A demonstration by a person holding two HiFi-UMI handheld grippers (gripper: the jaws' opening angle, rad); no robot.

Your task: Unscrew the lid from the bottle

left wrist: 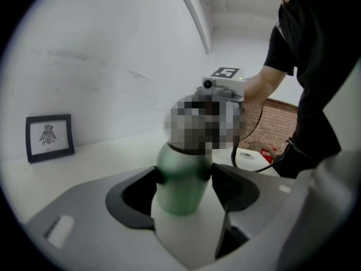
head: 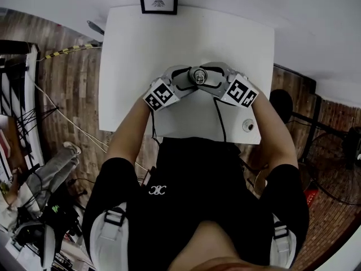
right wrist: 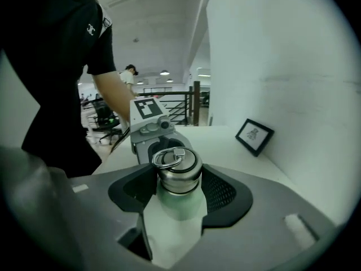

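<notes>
Left gripper [left wrist: 188, 176] clamps the bottle [left wrist: 179, 192], upright with long axis vertical; right gripper [right wrist: 179, 178] clenches its top-facing lid [right wrist: 178, 164].

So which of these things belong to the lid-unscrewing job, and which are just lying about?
In the job:
bottle, gripped at its body by the left gripper
lid, gripped by the right gripper

Lying about:
framed picture at the table's far edge
small round object near the right gripper's side, too small to identify
</notes>
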